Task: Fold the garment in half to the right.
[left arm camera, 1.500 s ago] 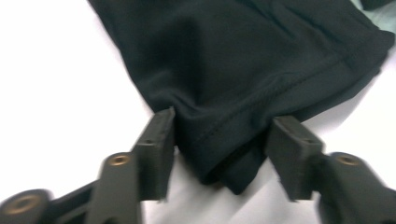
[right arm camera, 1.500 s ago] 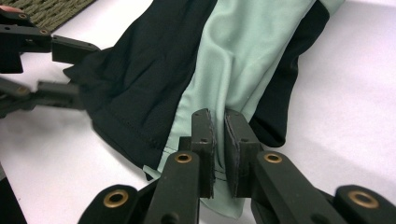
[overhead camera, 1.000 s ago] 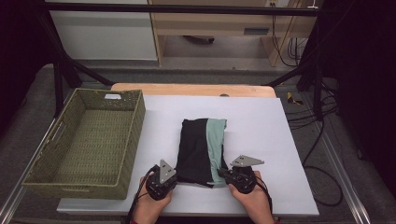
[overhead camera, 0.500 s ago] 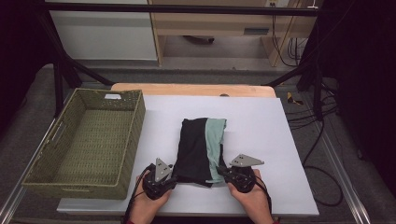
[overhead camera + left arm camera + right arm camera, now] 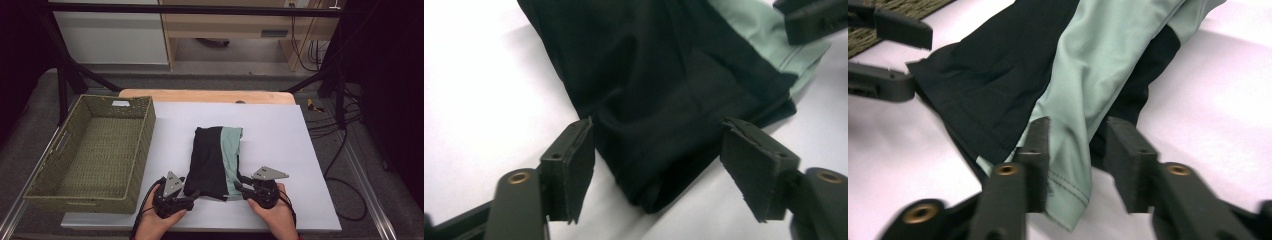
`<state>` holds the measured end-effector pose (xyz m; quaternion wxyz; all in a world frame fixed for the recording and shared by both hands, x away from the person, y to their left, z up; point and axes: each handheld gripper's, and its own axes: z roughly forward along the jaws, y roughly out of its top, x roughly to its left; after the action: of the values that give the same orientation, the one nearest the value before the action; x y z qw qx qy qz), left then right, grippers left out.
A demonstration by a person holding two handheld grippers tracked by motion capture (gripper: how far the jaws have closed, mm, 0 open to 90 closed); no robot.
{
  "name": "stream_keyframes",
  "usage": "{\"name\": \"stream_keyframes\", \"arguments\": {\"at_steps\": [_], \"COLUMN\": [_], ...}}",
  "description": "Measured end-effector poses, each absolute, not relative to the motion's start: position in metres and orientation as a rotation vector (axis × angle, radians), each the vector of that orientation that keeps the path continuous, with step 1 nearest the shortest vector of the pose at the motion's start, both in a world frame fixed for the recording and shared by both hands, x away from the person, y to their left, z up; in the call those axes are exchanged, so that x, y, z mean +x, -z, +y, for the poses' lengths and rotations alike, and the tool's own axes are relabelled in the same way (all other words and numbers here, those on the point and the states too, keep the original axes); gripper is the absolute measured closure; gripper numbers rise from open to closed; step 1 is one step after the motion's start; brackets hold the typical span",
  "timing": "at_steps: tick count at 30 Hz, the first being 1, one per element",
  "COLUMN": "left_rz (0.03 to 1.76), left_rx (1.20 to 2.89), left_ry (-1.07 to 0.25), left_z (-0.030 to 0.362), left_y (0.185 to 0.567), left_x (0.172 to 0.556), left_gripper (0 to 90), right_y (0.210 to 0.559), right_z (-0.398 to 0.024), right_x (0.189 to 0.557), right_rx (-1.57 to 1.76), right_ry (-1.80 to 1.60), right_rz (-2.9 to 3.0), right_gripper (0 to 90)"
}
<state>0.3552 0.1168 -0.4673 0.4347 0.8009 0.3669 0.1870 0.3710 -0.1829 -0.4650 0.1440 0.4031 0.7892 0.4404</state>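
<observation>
A folded garment, black with a mint-green strip on its right, lies flat on the white table. My left gripper is at its near left corner. Its jaws have just been opening and stand wide, the black corner lying loose between them. My right gripper is at the near right corner. Its jaws have just been opening too, with the green hem slack between the pads. Each gripper view shows the other gripper's jaws farther off.
A green woven basket stands on the table's left, close to my left hand, and its edge shows in the right gripper view. A wooden board runs along the far edge. Bare white table lies right of the garment and beyond it.
Both pairs of jaws have opened and let go of the garment's near corners. The hands have stayed where they were and the garment lies in the same place.
</observation>
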Motion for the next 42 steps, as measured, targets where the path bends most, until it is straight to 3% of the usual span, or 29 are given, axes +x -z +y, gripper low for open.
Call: {"name": "stream_keyframes", "arguments": {"at_steps": [8,16,23,30,32,37,42], "left_rz": [0.945,0.975,0.997,1.007,1.014,1.023,1.019], "left_rx": [1.936,1.943,1.93,1.926,1.918,1.914,1.922], "left_ry": [-0.539,-0.569,-0.585,-0.598,-0.612,-0.616,-0.615], "left_z": [0.123,0.125,0.129,0.13,0.131,0.132,0.131], "left_y": [0.461,0.463,0.462,0.462,0.462,0.462,0.463], "left_x": [0.356,0.358,0.359,0.36,0.36,0.36,0.36], "left_gripper": [24.6,24.2,24.2,24.2,24.4,24.5,24.4], "right_y": [0.471,0.486,0.487,0.488,0.488,0.487,0.487], "right_z": [-0.175,-0.161,-0.161,-0.159,-0.16,-0.161,-0.163], "right_x": [0.372,0.38,0.376,0.378,0.378,0.377,0.378], "right_rx": [1.121,1.119,1.099,1.104,1.086,1.04,1.038], "right_ry": [-1.228,-1.169,-1.149,-1.139,-1.144,-1.209,-1.267], "right_rz": [2.324,2.381,2.389,2.388,2.396,2.449,2.487], "right_gripper": [33.2,26.7,28.9,23.8,27.7,52.9,69.3]}}
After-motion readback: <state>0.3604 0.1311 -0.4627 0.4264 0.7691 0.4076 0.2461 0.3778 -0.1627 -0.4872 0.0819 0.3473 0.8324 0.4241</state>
